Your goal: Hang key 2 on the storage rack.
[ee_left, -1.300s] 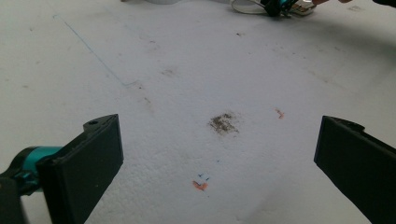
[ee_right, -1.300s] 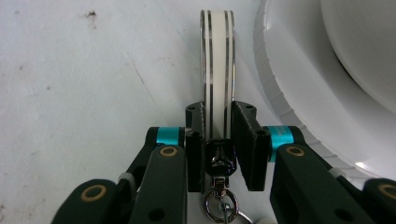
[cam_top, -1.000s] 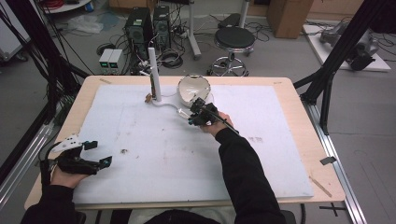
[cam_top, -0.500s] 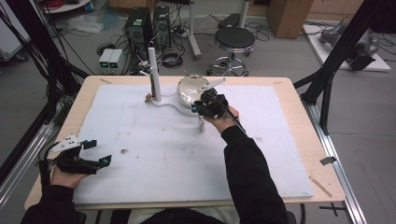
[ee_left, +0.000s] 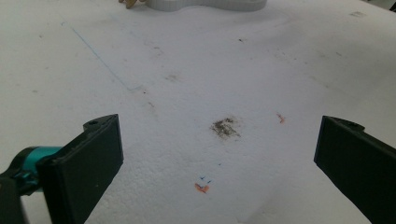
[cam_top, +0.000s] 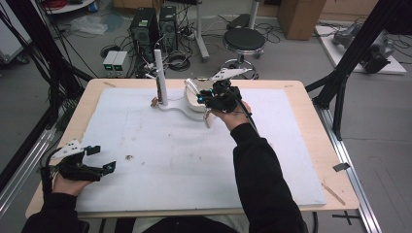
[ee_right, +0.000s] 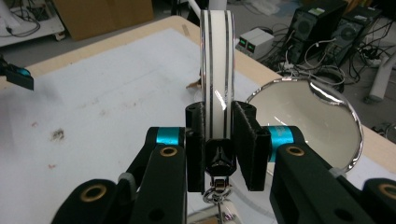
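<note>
Two black jaws of the right gripper [ee_right: 219,147] are clamped on a white ring with dark stripes [ee_right: 217,70], perhaps a bangle or a tape roll, held on edge above the far side of the bench [cam_top: 311,126]; the step in hand looks like carrying it to the white stand [cam_top: 167,104] with its upright post [cam_top: 159,77], so next it likely needs centring over that post and lowering. The right gripper view shows the grip and a round mirror [ee_right: 308,116] just behind; the high view shows the stand and the left gripper [cam_top: 99,158] resting open, well apart at the near left corner.
</note>
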`<action>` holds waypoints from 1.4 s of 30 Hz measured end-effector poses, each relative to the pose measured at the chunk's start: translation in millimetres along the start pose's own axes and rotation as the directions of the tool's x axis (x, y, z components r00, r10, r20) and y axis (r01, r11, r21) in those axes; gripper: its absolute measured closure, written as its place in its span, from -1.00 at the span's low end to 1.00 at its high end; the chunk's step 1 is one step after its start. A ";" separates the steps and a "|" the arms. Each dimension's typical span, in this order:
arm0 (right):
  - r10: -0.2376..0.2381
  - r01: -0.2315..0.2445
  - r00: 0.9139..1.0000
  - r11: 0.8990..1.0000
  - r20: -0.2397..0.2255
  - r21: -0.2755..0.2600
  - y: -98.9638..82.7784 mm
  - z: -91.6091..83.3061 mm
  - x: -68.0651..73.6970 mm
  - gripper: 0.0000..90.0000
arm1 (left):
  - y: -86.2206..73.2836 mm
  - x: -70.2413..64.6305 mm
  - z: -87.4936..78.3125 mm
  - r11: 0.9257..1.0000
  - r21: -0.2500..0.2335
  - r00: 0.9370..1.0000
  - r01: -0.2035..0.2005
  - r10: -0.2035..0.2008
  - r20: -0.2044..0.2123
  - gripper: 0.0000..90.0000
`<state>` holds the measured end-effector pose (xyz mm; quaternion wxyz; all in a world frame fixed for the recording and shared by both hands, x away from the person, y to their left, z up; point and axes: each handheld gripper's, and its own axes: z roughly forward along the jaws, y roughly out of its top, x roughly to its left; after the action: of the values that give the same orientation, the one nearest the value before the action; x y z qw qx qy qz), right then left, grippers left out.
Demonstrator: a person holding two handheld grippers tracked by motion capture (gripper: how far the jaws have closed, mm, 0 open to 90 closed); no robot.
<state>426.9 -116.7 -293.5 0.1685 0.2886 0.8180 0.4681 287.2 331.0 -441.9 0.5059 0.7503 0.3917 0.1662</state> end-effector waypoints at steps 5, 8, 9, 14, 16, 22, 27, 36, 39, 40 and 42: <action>-0.001 0.001 1.000 1.000 -0.008 -0.013 10.6 0.4 0.8 0.67 | 0.0 -0.3 -0.8 1.000 0.002 1.000 -0.002 0.002 0.002 -0.96; -0.007 0.007 1.000 1.000 -0.013 -0.021 18.0 2.7 3.6 0.67 | -0.1 -0.2 -1.1 1.000 0.002 1.000 -0.003 0.003 0.003 -0.96; -0.010 0.009 1.000 1.000 -0.013 -0.025 20.2 3.7 4.4 0.67 | -0.2 0.0 -1.0 1.000 0.002 1.000 -0.003 0.003 0.003 -0.96; -0.007 0.007 1.000 0.999 -0.015 -0.035 32.9 6.6 6.1 0.67 | 0.0 -0.3 -1.2 1.000 -0.002 1.000 -0.007 0.007 0.000 -0.96; 0.000 -0.001 1.000 0.999 -0.031 -0.042 39.5 7.8 6.3 0.67 | 0.2 -0.8 -2.0 1.000 -0.012 1.000 -0.008 0.008 -0.007 -0.96; -0.025 0.024 0.999 0.999 -0.042 -0.026 54.4 16.0 9.7 0.67 | 0.0 -0.8 -2.1 1.000 -0.010 1.000 -0.010 0.010 -0.007 -0.96; -0.034 0.031 0.997 0.999 -0.067 -0.037 68.1 21.4 11.6 0.67 | 0.1 -0.1 -2.5 1.000 -0.014 1.000 -0.011 0.011 -0.004 -0.96; -0.034 0.029 0.995 0.998 -0.090 -0.059 82.3 31.4 12.1 0.67 | -0.3 1.0 -1.3 1.000 -0.014 1.000 -0.012 0.012 0.006 -0.96; -0.042 0.037 0.995 0.998 -0.093 -0.060 91.0 33.0 13.4 0.67 | 0.0 2.3 -1.2 1.000 -0.017 1.000 -0.012 0.012 0.003 -0.96; -0.049 0.043 0.995 0.997 -0.092 -0.063 94.3 33.5 14.1 0.67 | -0.1 2.7 -1.0 1.000 -0.022 1.000 -0.008 0.008 0.001 -0.96; -0.059 0.053 0.994 0.996 -0.093 -0.065 101.4 35.3 15.1 0.67 | 0.0 3.7 -0.8 1.000 -0.024 1.000 -0.008 0.008 0.003 -0.96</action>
<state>466.4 -43.5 -223.9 0.1515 0.2376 0.8180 0.5015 289.1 334.2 -442.1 0.5149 0.7459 0.3861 0.1716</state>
